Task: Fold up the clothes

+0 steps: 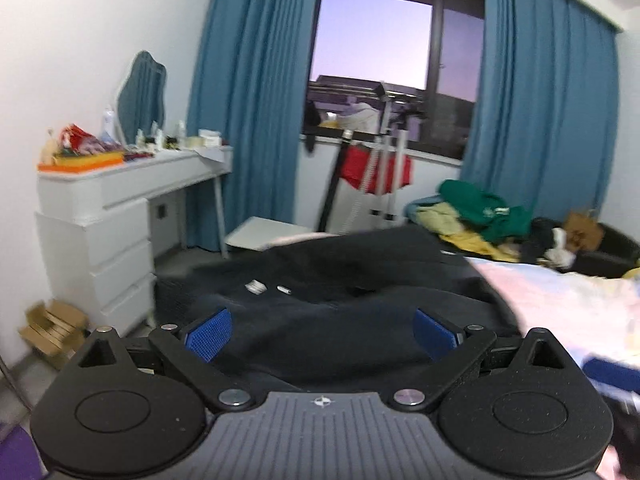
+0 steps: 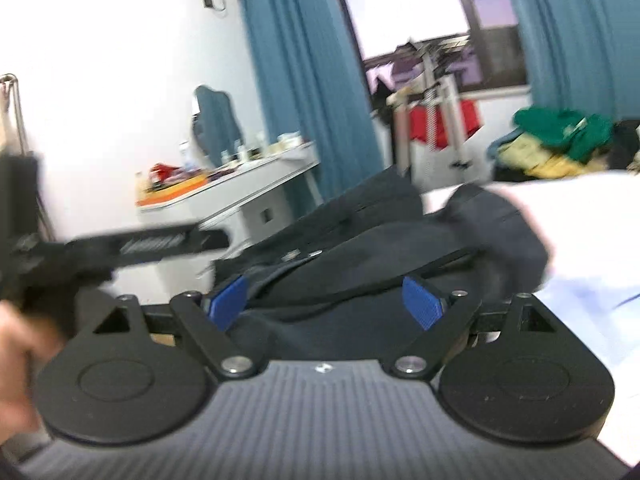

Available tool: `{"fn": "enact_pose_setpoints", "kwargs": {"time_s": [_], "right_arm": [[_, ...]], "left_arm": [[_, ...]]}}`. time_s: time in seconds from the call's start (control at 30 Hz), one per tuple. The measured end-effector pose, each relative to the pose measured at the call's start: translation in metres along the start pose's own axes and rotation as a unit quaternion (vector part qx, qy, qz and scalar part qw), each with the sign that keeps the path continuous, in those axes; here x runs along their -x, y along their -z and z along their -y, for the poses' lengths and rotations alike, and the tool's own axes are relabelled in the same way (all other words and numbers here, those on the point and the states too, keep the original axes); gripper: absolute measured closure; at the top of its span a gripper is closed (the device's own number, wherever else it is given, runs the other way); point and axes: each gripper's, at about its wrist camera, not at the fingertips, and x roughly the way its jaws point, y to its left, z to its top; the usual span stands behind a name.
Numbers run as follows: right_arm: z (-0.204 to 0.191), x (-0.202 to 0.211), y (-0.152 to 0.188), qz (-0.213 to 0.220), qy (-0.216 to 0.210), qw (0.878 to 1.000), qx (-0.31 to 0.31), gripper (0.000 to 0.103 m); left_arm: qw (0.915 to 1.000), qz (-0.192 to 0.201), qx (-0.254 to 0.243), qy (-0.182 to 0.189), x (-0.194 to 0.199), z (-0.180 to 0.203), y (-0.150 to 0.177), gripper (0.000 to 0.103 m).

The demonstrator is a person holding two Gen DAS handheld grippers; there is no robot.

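Observation:
A dark navy garment (image 1: pixel 340 280) lies rumpled on the near edge of the bed, with small white tags on it. My left gripper (image 1: pixel 322 334) is open, its blue pads (image 1: pixel 210 334) wide apart just above the cloth, holding nothing. In the right wrist view the same garment (image 2: pixel 380 240) lies bunched in front of my right gripper (image 2: pixel 326 304), which is open with blue pads (image 2: pixel 422 302) spread over the cloth. The left gripper's black body shows blurred at the left of the right wrist view (image 2: pixel 120 248).
A bed with a pale sheet (image 1: pixel 560 300) runs to the right. A pile of green and yellow clothes (image 1: pixel 480 212) sits at its far end. A white dresser (image 1: pixel 112 216) stands left, a cardboard box (image 1: pixel 52 328) on the floor, a drying rack (image 1: pixel 372 168) by the window.

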Motion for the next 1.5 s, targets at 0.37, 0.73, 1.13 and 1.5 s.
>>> {"fn": "enact_pose_setpoints", "kwargs": {"time_s": [0.37, 0.73, 1.13, 1.5], "right_arm": [[0.071, 0.03, 0.01, 0.039, 0.052, 0.997, 0.032, 0.016], [0.102, -0.011, 0.037, 0.012, 0.065, 0.997, -0.029, 0.017], [0.099, -0.009, 0.045, 0.015, 0.09, 0.996, -0.014, 0.017], [0.11, -0.087, -0.032, -0.026, 0.054, 0.998, -0.006, 0.032]], "left_arm": [[0.9999, -0.003, -0.004, 0.012, 0.037, 0.072, 0.06, 0.005], [0.9996, -0.026, 0.006, 0.001, -0.01, 0.038, 0.074, 0.005], [0.9993, -0.037, -0.002, 0.007, -0.008, 0.043, 0.075, 0.005], [0.9976, -0.061, 0.032, 0.002, -0.019, 0.028, 0.082, 0.005]]}}
